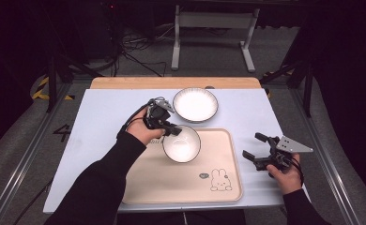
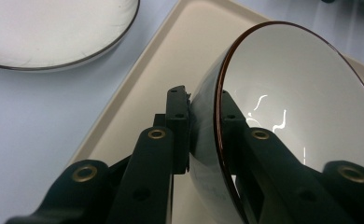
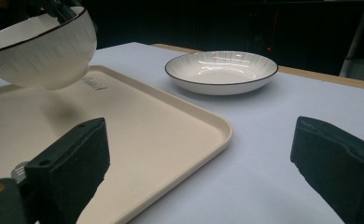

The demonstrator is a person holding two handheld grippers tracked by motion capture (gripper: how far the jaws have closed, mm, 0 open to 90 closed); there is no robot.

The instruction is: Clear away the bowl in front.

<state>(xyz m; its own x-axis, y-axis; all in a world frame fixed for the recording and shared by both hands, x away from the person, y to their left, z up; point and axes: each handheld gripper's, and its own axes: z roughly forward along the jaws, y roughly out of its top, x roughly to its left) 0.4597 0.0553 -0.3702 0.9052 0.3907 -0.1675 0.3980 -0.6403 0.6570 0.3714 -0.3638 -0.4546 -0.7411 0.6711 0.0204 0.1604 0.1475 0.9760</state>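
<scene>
left gripper view: bowl (image 2: 306, 107) tilted (rim between fingers (image 2: 178, 116))

A round white plate with a thin dark rim (image 1: 195, 104) sits near the far edge of the pale blue table (image 1: 101, 117). A strip of brown wood (image 1: 125, 83) runs along that far edge.

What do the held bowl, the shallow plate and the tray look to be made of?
Bowl: likely glazed ceramic; glossy white inside with bright highlights, dark rim line, faint ribbing outside.
Shallow plate: the same look, white glaze, dark rim, radial ribbing, probably ceramic.
Tray: probably plastic or melamine; matte cream surface, soft rounded lip, printed rabbit. The look leaves it open.
</scene>
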